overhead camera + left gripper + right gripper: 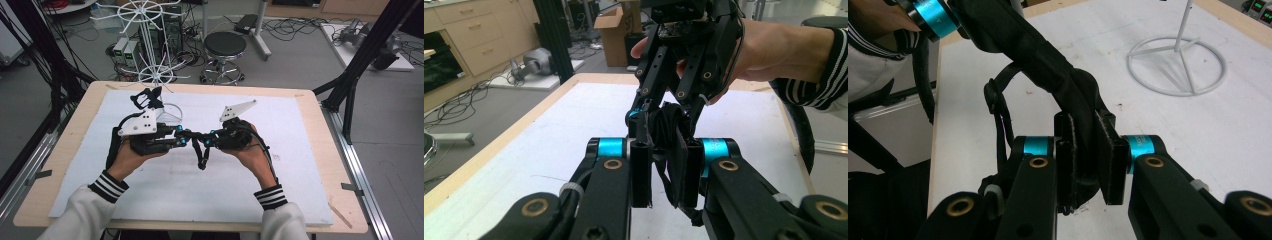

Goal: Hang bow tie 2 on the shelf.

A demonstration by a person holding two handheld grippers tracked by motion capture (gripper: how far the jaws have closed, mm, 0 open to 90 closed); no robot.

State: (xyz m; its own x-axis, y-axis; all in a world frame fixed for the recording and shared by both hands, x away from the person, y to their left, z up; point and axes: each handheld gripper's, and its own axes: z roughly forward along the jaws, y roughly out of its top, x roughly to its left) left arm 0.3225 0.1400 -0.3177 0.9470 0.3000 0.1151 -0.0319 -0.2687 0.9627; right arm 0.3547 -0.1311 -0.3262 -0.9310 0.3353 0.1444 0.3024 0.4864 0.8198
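We are holding the left gripper (664, 175) with its jaws pinched nearly together on a black fabric strap (670, 131), and from its own view the pads are pressing the folded cloth from both sides. No earlier picture is at hand, so we are speaking only of the grip as it stands. The right gripper (1091, 160) is clamping the same strap (1048, 65) a little farther along, its jaws likewise nearly closed with the cloth bunched between them.

In the high view we are keeping both grippers, left (186, 136) and right (207, 140), tip to tip above the middle of the white mat (300, 175), and the strap (202, 152) is sagging between them, a loose end dangling toward the mat without clearly touching it.

We are judging the strap to be light, soft and limp: it is folding and drooping wherever it is unsupported, so it should not slip much but will not hold a shape. Taking it on the flat padded stretch, not on the thin cord (998, 115) trailing beside it, looks the safer hold.

Farther off, a white wire rack (156, 75) is standing at the far edge of the table (45, 165), its ring base (1177, 64) resting on the mat.
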